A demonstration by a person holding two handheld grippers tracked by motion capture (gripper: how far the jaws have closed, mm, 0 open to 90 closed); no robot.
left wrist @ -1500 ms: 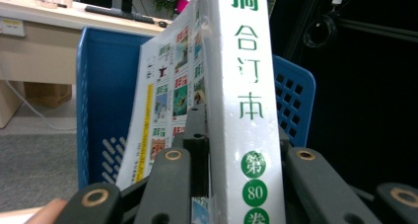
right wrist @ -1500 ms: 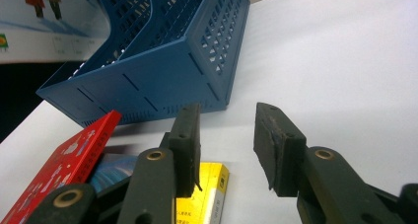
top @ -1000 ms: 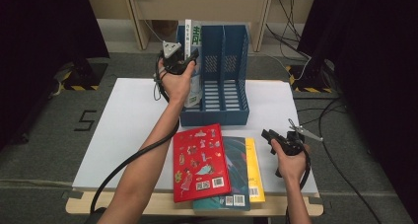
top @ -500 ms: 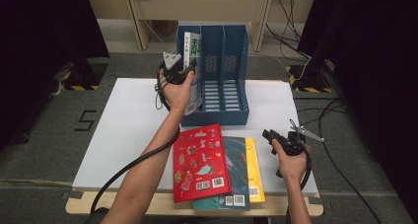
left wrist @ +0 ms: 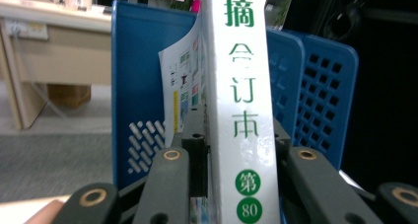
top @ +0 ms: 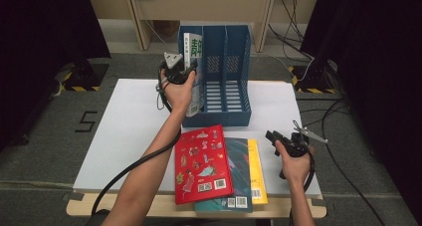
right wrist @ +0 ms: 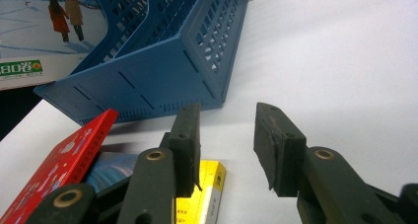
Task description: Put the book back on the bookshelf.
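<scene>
We hold white book point(left wrist: 241, 100) upright in left gripper point(top: 180, 74), jaws clamped on spine, over leftmost slot of blue file rack point(top: 225, 111). Next, we judge: lower it in. Right gripper point(right wrist: 224, 145) half open, empty, above table point(top: 129, 131).

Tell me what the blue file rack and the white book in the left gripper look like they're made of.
The blue file rack looks like moulded plastic with a matte finish: thin uniform walls pierced by slots and square holes. The white book looks like paper with a glossy coated cover: its spine shows a sheen, and the thin cover bows outward.

The white book's spine point(left wrist: 241, 105) reads "摘 合订本 第 80".
</scene>
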